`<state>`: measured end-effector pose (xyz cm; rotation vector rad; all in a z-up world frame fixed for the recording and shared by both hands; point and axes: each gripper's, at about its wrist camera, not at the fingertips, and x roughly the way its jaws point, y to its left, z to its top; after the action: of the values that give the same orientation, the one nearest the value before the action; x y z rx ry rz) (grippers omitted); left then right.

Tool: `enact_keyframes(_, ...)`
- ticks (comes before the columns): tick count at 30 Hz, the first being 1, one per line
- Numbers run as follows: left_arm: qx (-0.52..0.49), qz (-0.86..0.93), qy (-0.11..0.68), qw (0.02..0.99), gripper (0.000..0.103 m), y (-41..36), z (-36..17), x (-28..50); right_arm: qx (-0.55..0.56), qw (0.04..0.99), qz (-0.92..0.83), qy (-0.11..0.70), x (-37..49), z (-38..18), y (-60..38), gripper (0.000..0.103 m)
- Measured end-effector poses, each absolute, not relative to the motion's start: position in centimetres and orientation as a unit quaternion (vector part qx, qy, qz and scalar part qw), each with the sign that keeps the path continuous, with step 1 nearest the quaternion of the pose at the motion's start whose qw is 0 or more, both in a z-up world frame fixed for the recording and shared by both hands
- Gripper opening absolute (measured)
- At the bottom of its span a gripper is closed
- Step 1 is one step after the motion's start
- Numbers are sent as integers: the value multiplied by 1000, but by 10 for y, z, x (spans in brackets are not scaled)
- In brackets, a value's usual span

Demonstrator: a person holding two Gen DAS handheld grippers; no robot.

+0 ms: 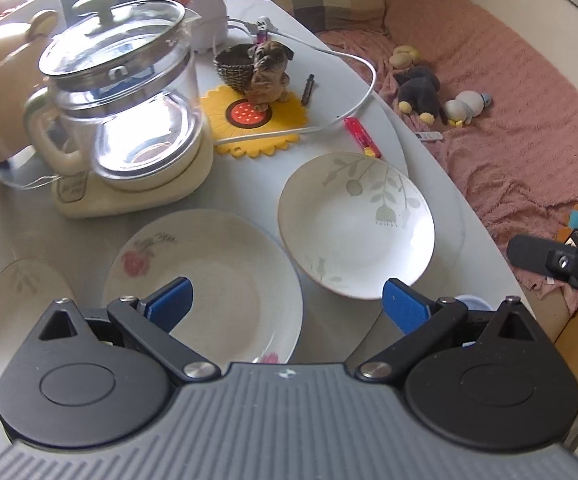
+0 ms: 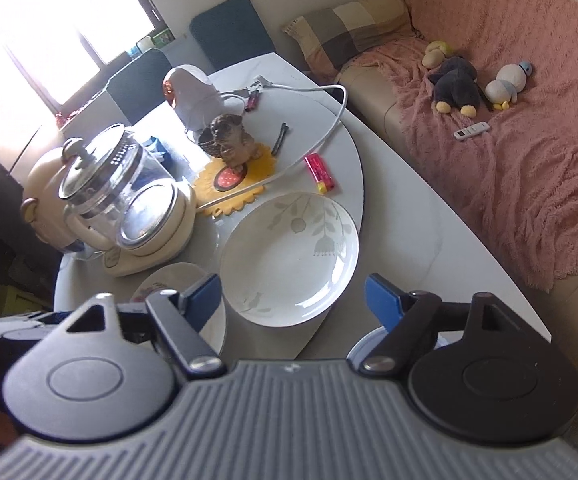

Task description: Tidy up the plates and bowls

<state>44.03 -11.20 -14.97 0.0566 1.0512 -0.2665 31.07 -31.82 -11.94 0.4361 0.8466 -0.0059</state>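
Plates, round glossy white ceramic, are lying on the smooth pale surface [image 1: 429, 184]: rose plate [image 1: 217, 280], leaf plate [image 1: 353, 236] [image 2: 285, 264]; both grippers [image 1: 287, 304] [image 2: 293, 300] are hovering, jaws wide, gripping nothing.

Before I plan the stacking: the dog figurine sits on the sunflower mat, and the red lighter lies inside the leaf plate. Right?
Not quite. The dog figurine does sit on the sunflower mat, but the red lighter lies on the table just beyond the leaf plate, not inside it. Both wrist views show this; the plate holds nothing.
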Motion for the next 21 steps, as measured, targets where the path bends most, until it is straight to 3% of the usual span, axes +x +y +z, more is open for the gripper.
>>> enact_keyframes(6,42,-126,505,853,102,-120,-175,469,221,879,1,422,327,-145,-327,68)
enact_keyframes(13,46,-116,521,845,101,-127,-198,496,242,862,0,445,352,-178,-338,69)
enact_keyframes(21,59,-129,524,840,81,-138,-221,530,241,854,14,462,380,-201,-343,68)
